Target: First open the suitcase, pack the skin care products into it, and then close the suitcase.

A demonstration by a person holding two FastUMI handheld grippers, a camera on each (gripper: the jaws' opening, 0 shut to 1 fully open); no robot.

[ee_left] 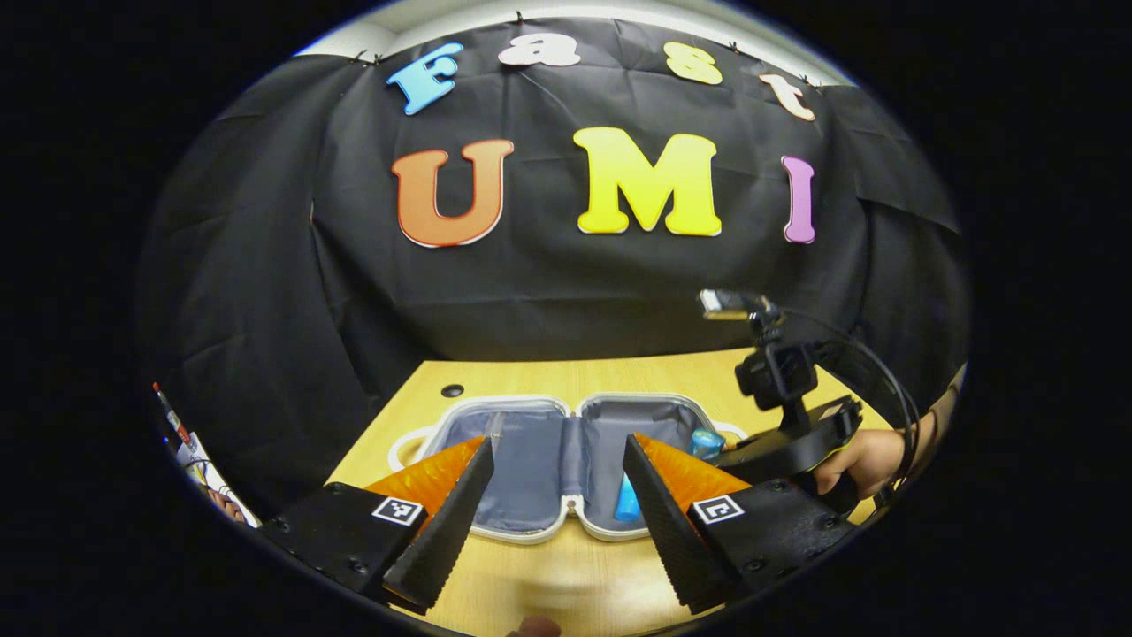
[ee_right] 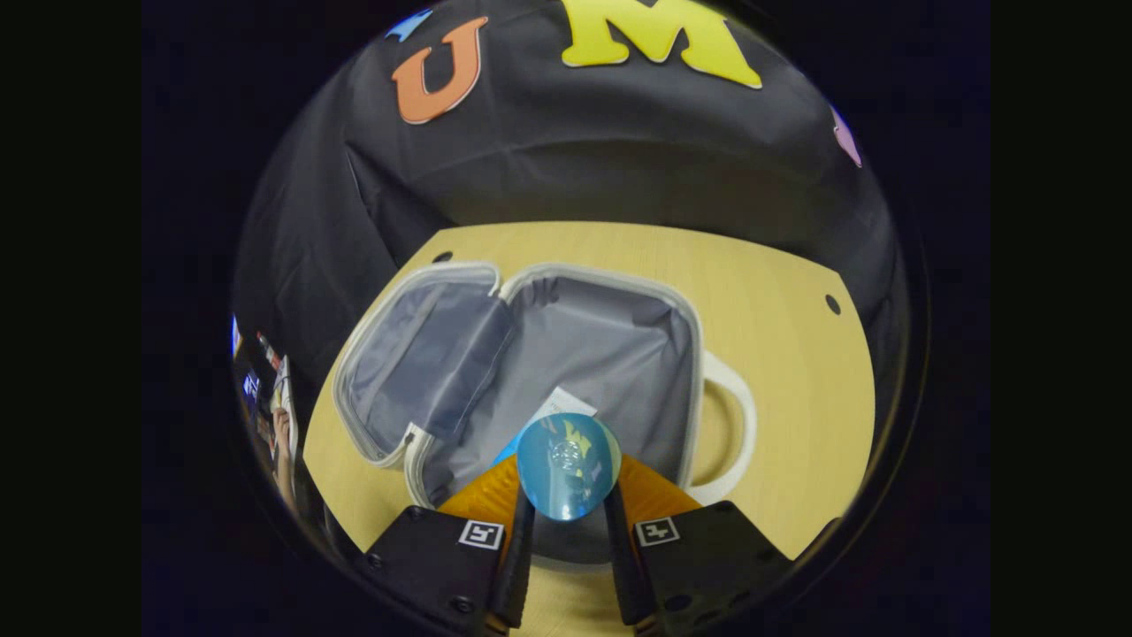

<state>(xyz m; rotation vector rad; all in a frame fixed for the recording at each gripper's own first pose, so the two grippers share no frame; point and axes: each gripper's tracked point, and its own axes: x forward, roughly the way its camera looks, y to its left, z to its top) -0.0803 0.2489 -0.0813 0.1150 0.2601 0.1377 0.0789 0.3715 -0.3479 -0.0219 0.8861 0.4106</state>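
On the bench: suitcase lies open, both grey-lined halves flat, handle to one side | right gripper over the right half, clenched on a blue skin care bottle | another blue bottle lies inside that half | left gripper spread wide, holding nothing, near the suitcase's front edge.

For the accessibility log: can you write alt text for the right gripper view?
The right gripper is shut on a blue bottle, holding it over the open suitcase, whose grey lined halves lie flat on the wooden table. A white handle sticks out from the suitcase's right side.
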